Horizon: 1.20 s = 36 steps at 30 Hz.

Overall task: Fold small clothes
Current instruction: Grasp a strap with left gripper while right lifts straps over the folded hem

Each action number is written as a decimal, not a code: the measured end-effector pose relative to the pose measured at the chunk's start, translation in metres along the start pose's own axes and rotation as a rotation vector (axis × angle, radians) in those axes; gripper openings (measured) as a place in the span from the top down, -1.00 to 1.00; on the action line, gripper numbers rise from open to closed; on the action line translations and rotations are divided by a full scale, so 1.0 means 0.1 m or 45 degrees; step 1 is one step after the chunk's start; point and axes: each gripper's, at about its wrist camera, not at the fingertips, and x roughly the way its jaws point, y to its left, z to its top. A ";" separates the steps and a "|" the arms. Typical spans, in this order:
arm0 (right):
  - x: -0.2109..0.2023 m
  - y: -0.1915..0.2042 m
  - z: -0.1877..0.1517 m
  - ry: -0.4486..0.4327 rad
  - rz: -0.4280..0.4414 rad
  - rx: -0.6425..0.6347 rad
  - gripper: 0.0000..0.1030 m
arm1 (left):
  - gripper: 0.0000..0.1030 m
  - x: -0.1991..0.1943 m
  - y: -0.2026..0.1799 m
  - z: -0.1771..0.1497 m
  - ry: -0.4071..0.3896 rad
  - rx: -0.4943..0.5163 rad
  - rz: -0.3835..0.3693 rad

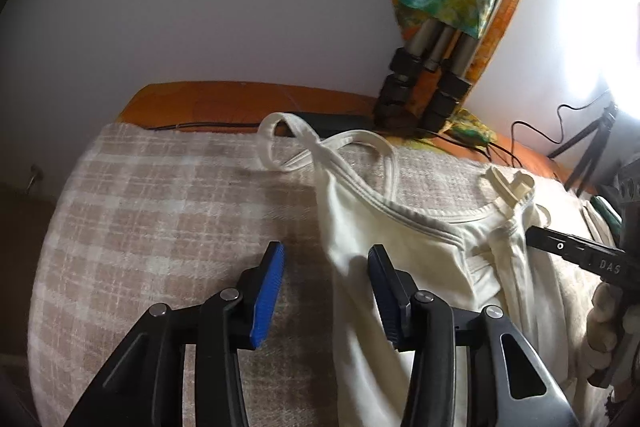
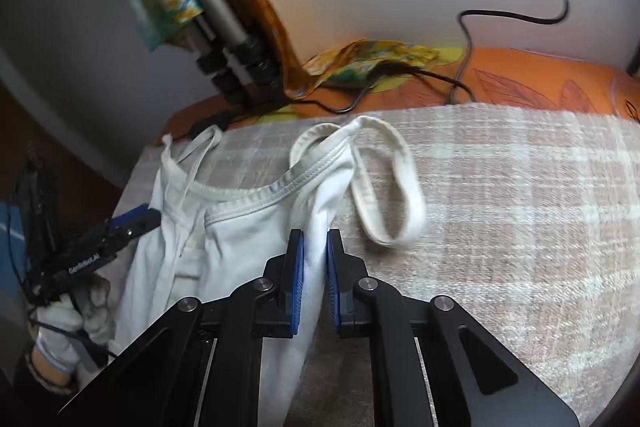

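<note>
The white vest (image 2: 240, 239) is gripped by the right gripper (image 2: 315, 247) while the left gripper (image 1: 326, 263) is held open; a fold across the blanket (image 2: 520, 227) is judged next.

Soft matt cotton vest (image 1: 420, 247), woven blanket (image 1: 160, 207)

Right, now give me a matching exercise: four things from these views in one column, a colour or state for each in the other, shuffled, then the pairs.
Things:
1. left gripper
2. right gripper
3. blanket
4. cable

States:
a. black, running over the orange sheet
b. beige check, under the vest
c. open
d. shut on the vest

Pairs: 1-c, 2-d, 3-b, 4-a
</note>
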 end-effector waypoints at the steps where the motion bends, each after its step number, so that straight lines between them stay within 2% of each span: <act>1: 0.00 0.03 0.00 -0.003 -0.013 -0.026 0.82 | 0.00 0.01 0.00 0.02 -0.002 -0.005 0.002; 4: -0.01 0.02 0.03 -0.001 -0.001 -0.015 0.73 | -0.13 0.05 0.02 0.12 -0.013 -0.038 -0.026; 7: -0.04 -0.10 0.08 -0.022 0.074 0.045 0.25 | -0.25 0.15 0.04 0.22 0.012 -0.067 -0.070; 9: -0.02 -0.15 0.12 -0.017 0.096 0.075 0.23 | -0.20 0.21 0.06 0.27 0.021 -0.102 -0.089; 11: 0.04 -0.18 0.17 -0.008 0.127 0.099 0.23 | 0.00 0.25 0.05 0.30 0.017 -0.103 -0.085; 12: 0.06 -0.19 0.19 -0.014 0.138 0.104 0.23 | 0.37 0.27 0.06 0.31 0.026 -0.103 -0.086; 13: 0.07 -0.18 0.21 -0.012 0.144 0.104 0.24 | 0.51 0.29 0.06 0.32 0.026 -0.106 -0.080; 14: 0.07 -0.18 0.22 -0.012 0.142 0.106 0.45 | 0.66 0.31 0.07 0.34 0.025 -0.116 -0.088; 15: 0.10 -0.19 0.23 0.004 0.147 0.112 0.67 | 0.96 0.34 0.08 0.36 0.038 -0.135 -0.115; 16: 0.15 -0.18 0.23 0.023 0.155 0.120 0.93 | 0.97 0.35 0.10 0.37 0.040 -0.153 -0.130; 20: 0.05 -0.09 0.24 -0.029 0.137 0.088 0.94 | 0.99 0.21 0.11 0.37 -0.030 -0.198 -0.187; 24: -0.24 0.00 0.24 -0.112 0.178 0.083 0.95 | 0.99 -0.14 0.08 0.34 -0.093 -0.194 -0.226; 31: -0.85 0.32 0.06 -0.195 0.193 -0.008 0.96 | 0.99 -0.85 -0.05 0.12 -0.184 -0.117 -0.199; 36: -1.25 0.49 -0.24 -0.213 0.195 -0.031 0.96 | 0.99 -1.29 -0.05 -0.21 -0.194 -0.145 -0.200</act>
